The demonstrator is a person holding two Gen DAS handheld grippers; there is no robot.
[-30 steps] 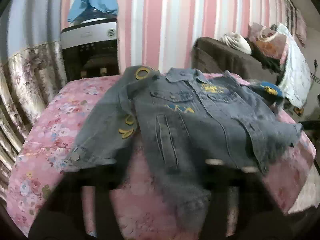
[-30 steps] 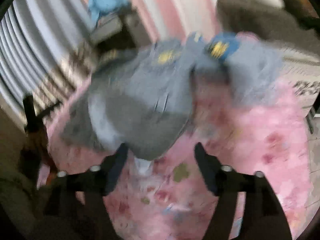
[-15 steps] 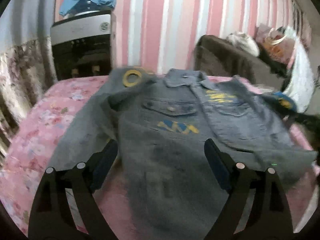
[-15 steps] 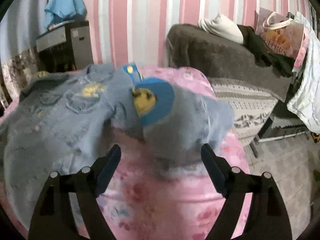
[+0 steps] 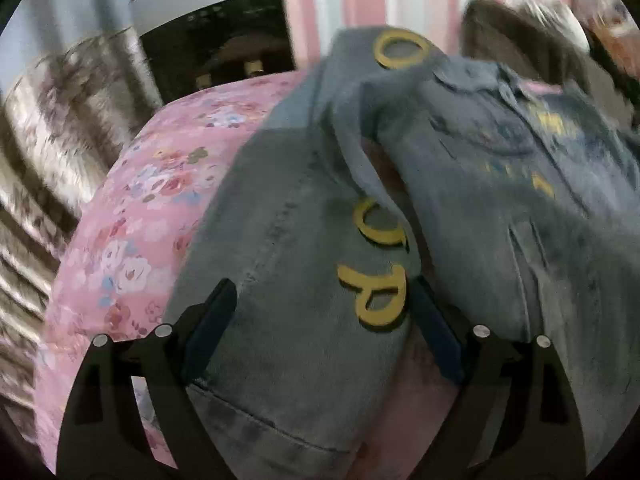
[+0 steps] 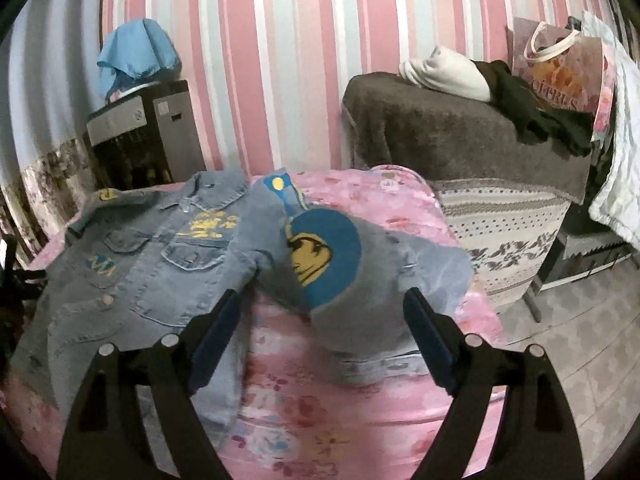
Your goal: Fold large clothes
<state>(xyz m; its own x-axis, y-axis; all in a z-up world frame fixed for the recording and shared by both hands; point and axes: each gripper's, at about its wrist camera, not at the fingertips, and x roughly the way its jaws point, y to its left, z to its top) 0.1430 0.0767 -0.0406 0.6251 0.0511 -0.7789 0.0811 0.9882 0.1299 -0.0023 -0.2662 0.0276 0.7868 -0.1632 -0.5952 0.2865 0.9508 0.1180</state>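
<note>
the denim jacket (image 6: 152,264) lies spread, front up, on the pink flowered cover (image 6: 360,412) of a bed, its collar toward the striped wall (image 6: 304,60). one sleeve (image 5: 296,312), with yellow letters on it, lies along the body of the jacket; the other sleeve (image 6: 372,280), with a round blue and yellow patch, is spread to the other side. the left gripper (image 5: 320,320) points steeply down over the lettered sleeve, its jaws wide apart, having just opened and then come in slightly, and the sleeve lies between them; this view is blurred, so i cannot tell if the pads touch the cloth. the right gripper (image 6: 324,328) is tilted down less, released too, its jaws having just opened, framing the patched sleeve's end. behind the bed stand a dark appliance (image 6: 140,136) with a blue cloth (image 6: 136,48) on top and a brown covered seat (image 6: 448,140) with clothes and a bag (image 6: 560,68).
</note>
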